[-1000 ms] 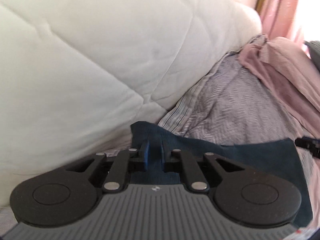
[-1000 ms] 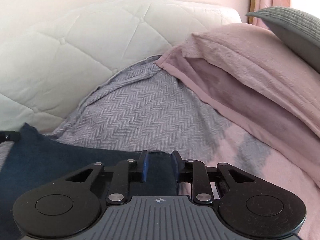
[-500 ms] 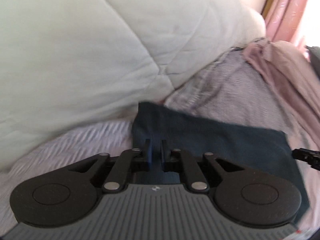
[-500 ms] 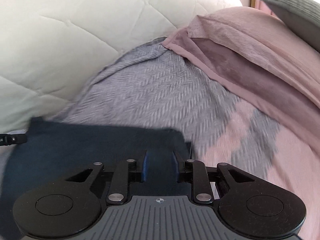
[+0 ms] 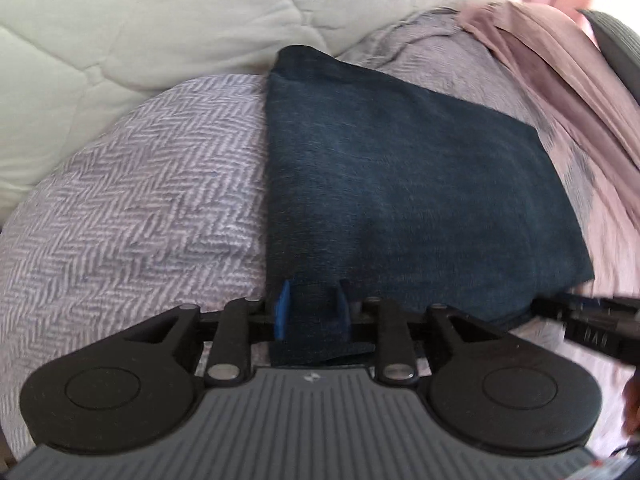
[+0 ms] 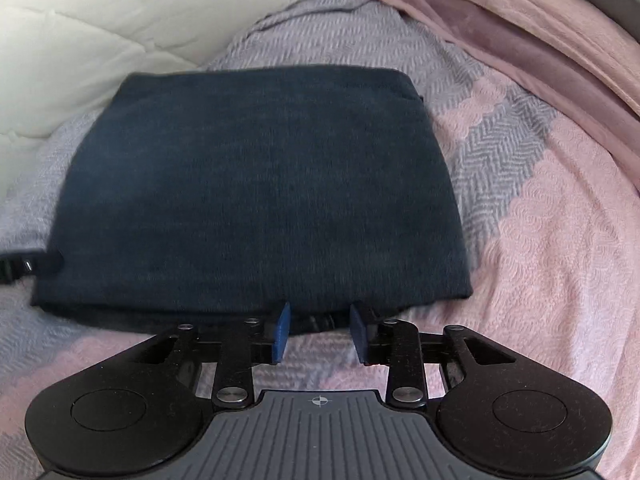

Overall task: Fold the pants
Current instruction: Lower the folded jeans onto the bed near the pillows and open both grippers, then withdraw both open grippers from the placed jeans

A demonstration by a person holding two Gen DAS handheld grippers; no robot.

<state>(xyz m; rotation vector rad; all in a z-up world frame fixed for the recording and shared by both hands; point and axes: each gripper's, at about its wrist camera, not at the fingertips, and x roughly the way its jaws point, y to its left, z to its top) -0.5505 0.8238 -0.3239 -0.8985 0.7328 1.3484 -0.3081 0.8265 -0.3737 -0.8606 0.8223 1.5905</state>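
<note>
The dark blue pants lie folded into a flat rectangle on the bed, and the right wrist view shows the whole rectangle. My left gripper is at the near left corner, its fingers spread, with a flap of the pants still lying loose between them. My right gripper stands open just short of the near edge, with only bedspread between its blue pads. The right gripper's tip touches the near right corner in the left wrist view. The left one shows at the left edge of the right wrist view.
The pants rest on a grey herringbone bedspread with pink patches. A white quilted duvet is bunched behind. A pink blanket and a grey pillow lie at the back right. A hand shows at the right edge.
Both grippers carried the pants edge down and toward me, laying the fold flat on the bed. Both then opened; the right one has let go and backed off the edge.
</note>
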